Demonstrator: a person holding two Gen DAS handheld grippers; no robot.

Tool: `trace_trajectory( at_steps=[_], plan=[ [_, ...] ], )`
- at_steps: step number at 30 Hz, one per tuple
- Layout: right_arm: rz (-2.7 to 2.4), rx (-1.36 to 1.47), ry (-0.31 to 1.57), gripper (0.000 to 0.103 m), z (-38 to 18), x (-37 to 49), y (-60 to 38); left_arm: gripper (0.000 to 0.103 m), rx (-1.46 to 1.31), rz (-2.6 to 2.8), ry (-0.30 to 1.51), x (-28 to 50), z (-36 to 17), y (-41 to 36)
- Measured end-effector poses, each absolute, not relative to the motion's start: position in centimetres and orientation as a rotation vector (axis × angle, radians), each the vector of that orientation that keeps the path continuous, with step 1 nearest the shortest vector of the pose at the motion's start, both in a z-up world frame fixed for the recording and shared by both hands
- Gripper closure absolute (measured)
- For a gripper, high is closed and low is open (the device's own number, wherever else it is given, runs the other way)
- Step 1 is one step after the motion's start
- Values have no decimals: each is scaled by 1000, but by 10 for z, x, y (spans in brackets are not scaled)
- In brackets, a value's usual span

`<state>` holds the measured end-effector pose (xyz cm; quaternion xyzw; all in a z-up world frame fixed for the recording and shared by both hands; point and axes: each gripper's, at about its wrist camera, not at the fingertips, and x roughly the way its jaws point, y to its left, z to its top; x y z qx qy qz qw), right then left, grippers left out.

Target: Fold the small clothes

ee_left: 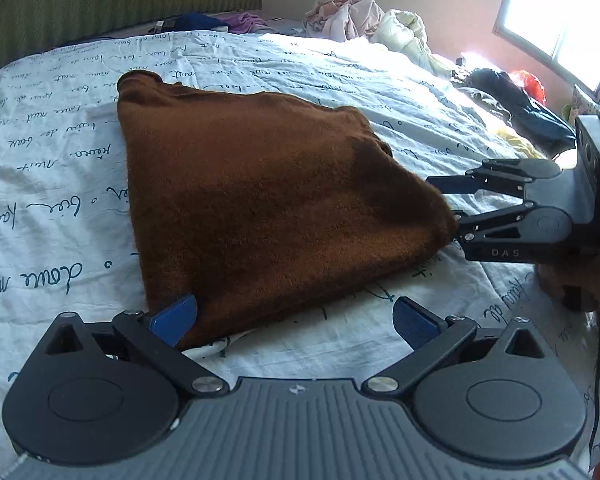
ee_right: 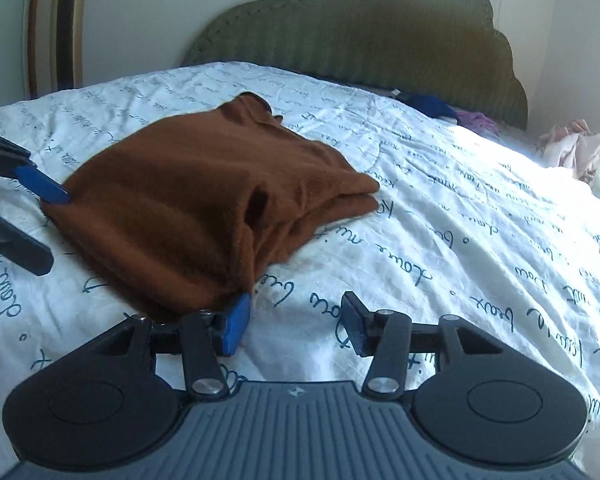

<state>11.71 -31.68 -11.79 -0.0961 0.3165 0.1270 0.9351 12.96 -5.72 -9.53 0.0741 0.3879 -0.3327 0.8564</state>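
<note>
One brown garment (ee_left: 252, 200) lies already folded in layers on the white bedsheet (ee_right: 460, 240), both the left gripper (ee_left: 296, 322) and right gripper (ee_right: 296, 324) stand open beside its corners holding nothing, while more clothes (ee_left: 352, 12) wait unfolded.

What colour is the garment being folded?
Rust brown, plain with no pattern; the garment shows best in the left wrist view.
</note>
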Motion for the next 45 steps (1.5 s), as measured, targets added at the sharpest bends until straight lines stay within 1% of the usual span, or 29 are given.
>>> trace_trajectory(
  at_steps=[5,6,11,13,15,16,18,19,21,24,27,31,34,37,40,42,45],
  plan=[
    [312,-102,559,53,-89,109,-327,0,-2,-785,781,127,-66,-47],
    [315,-122,529,53,-83,112,-323,0,-30,-792,782,130,-65,-46],
    [310,-267,462,54,-85,144,-290,0,-46,-731,854,150,-90,-52],
    [276,-323,516,54,-96,162,-282,0,-18,-722,834,148,-100,-52],
    [261,-330,526,51,-111,172,-286,0,45,-715,802,141,-102,-58],
    [251,-295,527,45,-113,175,-291,0,75,-708,794,138,-102,-61],
    [228,-267,530,41,-112,177,-299,0,91,-697,780,135,-104,-63],
    [218,-257,530,36,-113,178,-303,0,89,-695,782,135,-103,-63],
    [230,-201,540,36,-112,177,-308,0,50,-702,808,138,-96,-60],
    [240,-156,503,36,-96,163,-310,0,-102,-744,823,148,-73,-43],
    [274,-133,462,35,-80,143,-309,0,-188,-766,788,167,-51,-36],
    [306,-206,441,35,-78,123,-290,0,-240,-763,781,210,-44,-49],
    [350,-346,435,35,-90,113,-266,0,-301,-753,821,249,-61,-64],
    [273,-454,501,35,-112,123,-256,1,-313,-678,867,280,-92,-70],
    [280,-351,534,33,-116,130,-271,1,-282,-687,839,277,-90,-69],
    [270,-330,540,33,-108,125,-275,0,-260,-684,823,262,-76,-64],
    [254,-311,524,33,-96,107,-279,0,-315,-711,807,231,-65,-47]
  ],
)
